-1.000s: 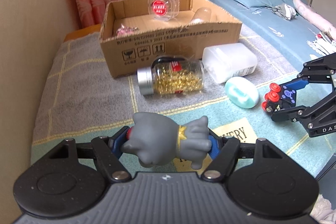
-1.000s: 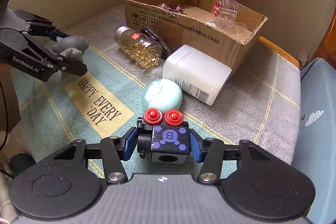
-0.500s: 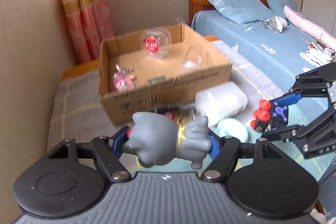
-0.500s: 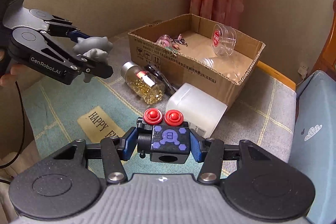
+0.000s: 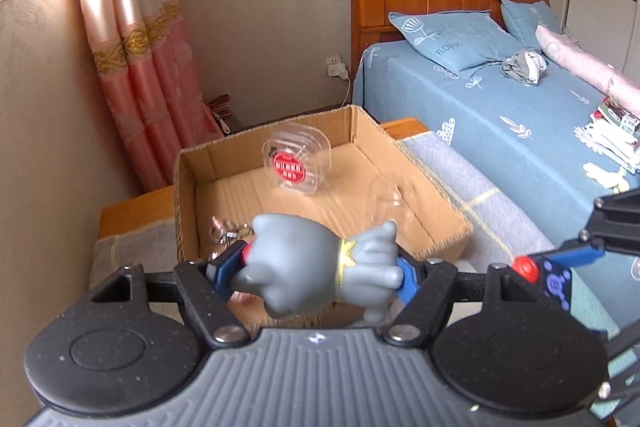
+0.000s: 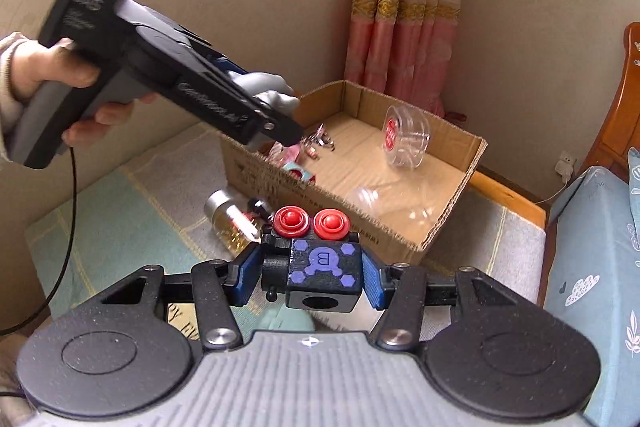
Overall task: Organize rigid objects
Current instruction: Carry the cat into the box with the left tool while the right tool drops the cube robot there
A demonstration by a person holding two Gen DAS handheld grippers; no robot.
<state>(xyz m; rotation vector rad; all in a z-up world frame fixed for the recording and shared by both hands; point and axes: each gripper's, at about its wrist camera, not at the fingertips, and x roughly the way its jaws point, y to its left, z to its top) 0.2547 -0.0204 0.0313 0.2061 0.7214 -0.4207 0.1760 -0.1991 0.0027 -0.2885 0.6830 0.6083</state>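
Left gripper (image 5: 316, 267): pinching grey figurine (image 5: 312, 263) above cardboard box (image 5: 400, 143) near edge, probably for dropping in. Right gripper (image 6: 312, 275): clamping black cube toy (image 6: 320, 267), short of box.

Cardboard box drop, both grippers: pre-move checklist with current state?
1. Left gripper clamped on grey figurine: ok.
2. Right gripper clamped on black cube toy: ok.
3. Figurine over the cardboard box opening: ok in the right wrist view, at its near-left corner.
4. Cube toy over the opening: not ok, short of the front wall.
5. Free floor among clear spool, keychains: ok.
6. Clearance between grippers: cannot tell.
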